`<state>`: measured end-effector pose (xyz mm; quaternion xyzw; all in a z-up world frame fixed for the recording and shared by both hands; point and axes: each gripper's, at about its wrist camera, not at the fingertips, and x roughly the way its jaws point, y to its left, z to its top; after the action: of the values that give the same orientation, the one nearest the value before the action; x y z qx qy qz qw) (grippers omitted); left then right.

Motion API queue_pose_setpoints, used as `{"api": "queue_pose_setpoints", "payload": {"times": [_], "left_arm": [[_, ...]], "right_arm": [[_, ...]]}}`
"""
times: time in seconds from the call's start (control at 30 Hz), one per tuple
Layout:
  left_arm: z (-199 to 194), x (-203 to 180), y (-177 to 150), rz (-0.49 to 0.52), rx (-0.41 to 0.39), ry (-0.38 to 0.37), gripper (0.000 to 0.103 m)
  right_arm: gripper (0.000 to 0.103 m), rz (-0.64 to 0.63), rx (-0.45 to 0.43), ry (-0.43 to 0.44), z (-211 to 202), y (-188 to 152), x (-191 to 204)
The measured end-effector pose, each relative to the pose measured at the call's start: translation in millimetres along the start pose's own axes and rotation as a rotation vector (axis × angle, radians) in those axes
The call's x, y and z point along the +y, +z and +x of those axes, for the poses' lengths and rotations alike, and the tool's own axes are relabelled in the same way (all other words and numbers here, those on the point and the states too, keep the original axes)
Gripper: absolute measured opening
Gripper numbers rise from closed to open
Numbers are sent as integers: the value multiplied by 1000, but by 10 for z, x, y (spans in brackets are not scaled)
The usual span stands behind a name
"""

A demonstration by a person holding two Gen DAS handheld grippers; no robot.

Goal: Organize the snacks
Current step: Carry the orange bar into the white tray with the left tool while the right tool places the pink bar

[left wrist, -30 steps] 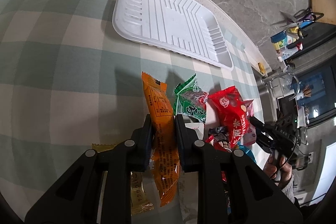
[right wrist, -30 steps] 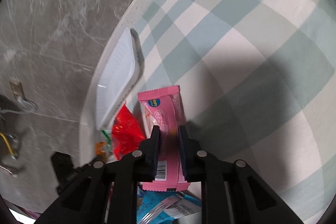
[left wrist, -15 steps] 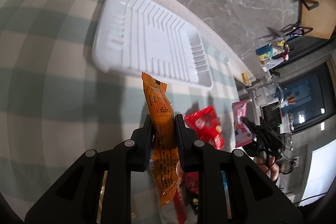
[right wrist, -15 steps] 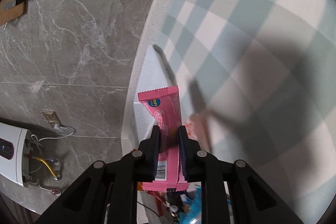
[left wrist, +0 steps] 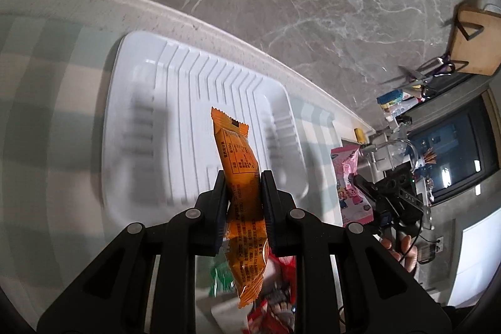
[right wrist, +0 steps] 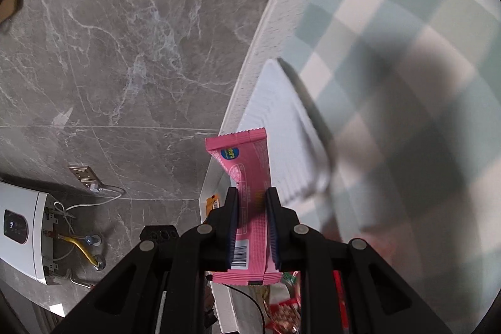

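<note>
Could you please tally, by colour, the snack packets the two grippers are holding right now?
Orange foil snack packet, in the left gripper: 1
Pink snack wrapper, in the right gripper: 1
Total: 2

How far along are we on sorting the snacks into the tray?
Done: nothing yet; the white tray shows no snacks in it. In hand: the left claw grips an orange snack packet above the tray, and the right claw holds a pink snack packet near the tray's edge. Left: releasing both, then the blurred pile of snacks below.
</note>
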<state>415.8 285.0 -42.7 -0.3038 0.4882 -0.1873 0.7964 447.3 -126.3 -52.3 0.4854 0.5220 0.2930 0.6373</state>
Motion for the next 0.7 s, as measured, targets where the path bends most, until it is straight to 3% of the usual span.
{"api": "queue_pose_setpoints", "payload": {"times": [0.37,0.7], "left_arm": [[409,144,485,14,-3,71,19],[649,284,648,42,-37,218,20]], "right_arm": [[20,11,42,-46,611,384,9],[30,-78,44,-167,829,503,83]]}}
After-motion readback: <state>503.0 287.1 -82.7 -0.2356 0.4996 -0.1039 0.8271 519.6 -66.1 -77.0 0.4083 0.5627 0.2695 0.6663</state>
